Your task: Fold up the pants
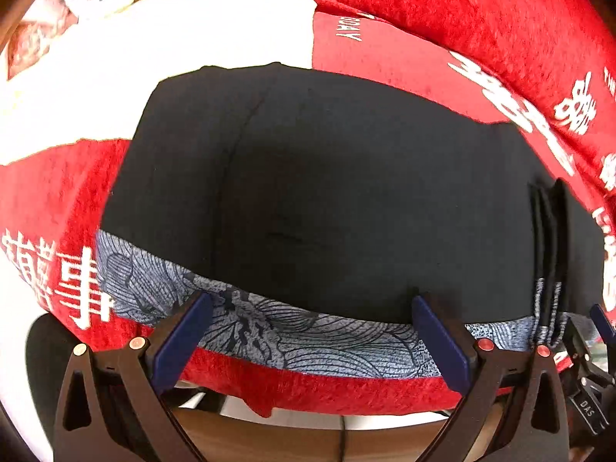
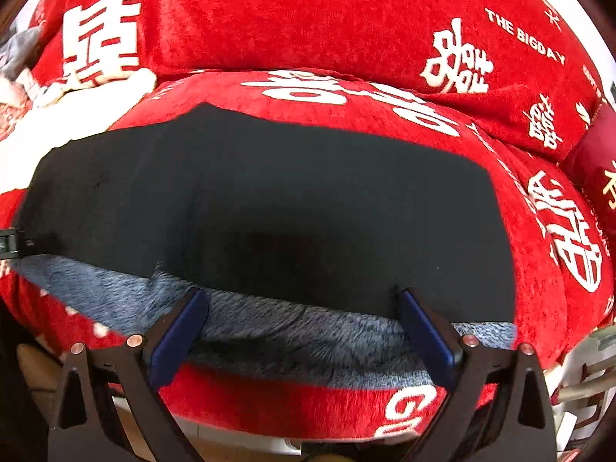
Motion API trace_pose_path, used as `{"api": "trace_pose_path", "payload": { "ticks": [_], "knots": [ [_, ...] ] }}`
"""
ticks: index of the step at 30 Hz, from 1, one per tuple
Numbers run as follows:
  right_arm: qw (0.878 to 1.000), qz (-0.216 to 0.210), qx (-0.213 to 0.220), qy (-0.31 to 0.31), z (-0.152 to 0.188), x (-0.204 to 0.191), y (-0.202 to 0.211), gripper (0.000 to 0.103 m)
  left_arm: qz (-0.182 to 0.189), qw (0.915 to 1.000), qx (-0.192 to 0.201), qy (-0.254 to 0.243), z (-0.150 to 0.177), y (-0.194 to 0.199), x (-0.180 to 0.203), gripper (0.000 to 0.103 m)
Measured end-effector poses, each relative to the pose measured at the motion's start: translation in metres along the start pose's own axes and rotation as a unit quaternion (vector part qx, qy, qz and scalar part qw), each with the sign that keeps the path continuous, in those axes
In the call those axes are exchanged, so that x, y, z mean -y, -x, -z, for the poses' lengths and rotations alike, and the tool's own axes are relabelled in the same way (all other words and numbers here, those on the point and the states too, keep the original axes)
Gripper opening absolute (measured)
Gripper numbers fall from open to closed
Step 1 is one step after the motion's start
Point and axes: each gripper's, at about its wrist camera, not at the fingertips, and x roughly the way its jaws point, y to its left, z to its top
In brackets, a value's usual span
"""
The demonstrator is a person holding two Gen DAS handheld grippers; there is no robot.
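Observation:
Dark navy pants [image 1: 327,192] lie folded flat on a red blanket, with a grey-blue patterned lining [image 1: 269,331] showing along the near edge. The pants also fill the middle of the right wrist view [image 2: 288,208], with fuzzy grey lining [image 2: 269,331] at the near edge. My left gripper [image 1: 312,304] is open, its blue fingertips resting at the pants' near edge with nothing between them. My right gripper [image 2: 300,296] is open too, its tips at the near edge further right. The right gripper's tip shows at the far right of the left wrist view [image 1: 600,315].
The red blanket with white characters [image 2: 346,19] covers the bed, bunched up behind the pants. A white cloth [image 1: 154,57] lies at the back left. The bed's near edge drops off below the grippers to a wooden floor [image 1: 308,439].

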Motion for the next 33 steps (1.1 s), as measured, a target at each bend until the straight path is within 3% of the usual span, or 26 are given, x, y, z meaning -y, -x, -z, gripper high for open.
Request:
{"api": "trace_pose_path", "payload": {
  "ticks": [3, 6, 11, 13, 17, 21, 23, 27, 33],
  "knots": [
    [0.998, -0.023, 0.042, 0.044, -0.032, -0.029, 0.009, 0.100, -0.023, 0.9994, 0.026, 0.002, -0.001, 0.011, -0.006, 0.103],
    [0.993, -0.050, 0.055, 0.088, -0.061, -0.067, -0.004, 0.100, -0.033, 0.9989, 0.030, 0.015, -0.004, 0.014, -0.023, 0.103],
    [0.991, -0.082, -0.005, 0.110, -0.098, -0.113, -0.063, 0.100, -0.052, 0.9964, 0.027, 0.062, -0.015, 0.013, -0.069, 0.103],
    [0.990, -0.087, -0.039, 0.101, -0.096, -0.119, -0.085, 0.100, -0.051, 0.9964, 0.017, 0.066, -0.016, 0.007, -0.086, 0.103],
    [0.992, -0.109, -0.026, 0.065, -0.072, -0.113, -0.072, 0.100, -0.011, 0.9983, 0.007, 0.058, -0.017, -0.001, -0.103, 0.103],
    [0.986, -0.116, -0.033, 0.120, -0.036, -0.122, -0.049, 0.101, 0.031, 0.9987, 0.004, 0.040, -0.021, -0.002, -0.114, 0.103],
    [0.981, -0.130, -0.043, 0.135, -0.038, -0.125, -0.042, 0.101, 0.040, 0.9990, 0.009, 0.020, -0.027, -0.006, -0.113, 0.103],
    [0.965, -0.181, -0.039, 0.186, -0.077, -0.148, -0.043, 0.101, 0.055, 0.9983, 0.016, -0.011, -0.032, -0.007, -0.111, 0.103],
    [0.908, -0.247, -0.077, 0.329, -0.133, -0.232, -0.085, 0.101, 0.092, 0.9948, 0.012, -0.042, -0.024, -0.002, -0.132, 0.103]
  ]
}}
